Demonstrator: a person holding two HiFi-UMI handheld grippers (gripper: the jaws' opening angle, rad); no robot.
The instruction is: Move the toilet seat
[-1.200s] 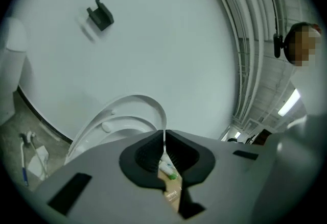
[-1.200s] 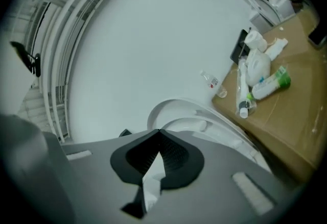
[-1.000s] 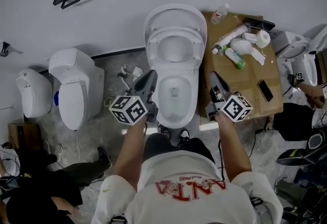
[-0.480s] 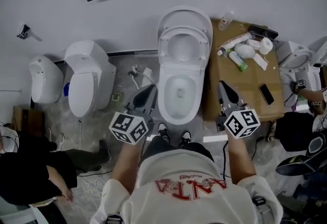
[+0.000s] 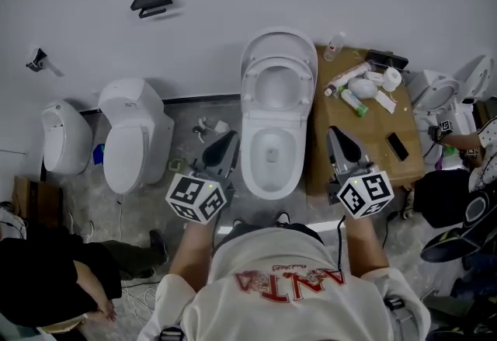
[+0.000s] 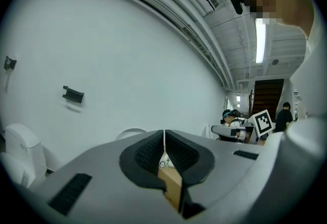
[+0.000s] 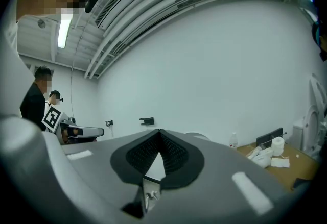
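Note:
In the head view the white toilet (image 5: 268, 157) stands open against the wall, with its seat ring (image 5: 278, 99) and lid (image 5: 278, 43) both raised upright. My left gripper (image 5: 230, 137) hovers left of the bowl, my right gripper (image 5: 335, 133) to its right; neither touches the toilet. Both point level at the wall. In the left gripper view the left gripper (image 6: 164, 133) has its jaws pressed together on nothing. The right gripper (image 7: 160, 132) in its own view is shut and empty too. The lid's top edge (image 6: 130, 132) peeks over the left jaws.
A closed white toilet (image 5: 133, 137) and another fixture (image 5: 58, 137) stand to the left. A brown table (image 5: 373, 133) on the right holds bottles, a paper roll and a phone (image 5: 396, 147). A black bracket (image 5: 151, 1) hangs on the wall. People sit at both lower sides.
Both grippers have drawn back from the bowl's sides toward the person, risen, and rolled. They stayed shut. The seat and lid stayed up.

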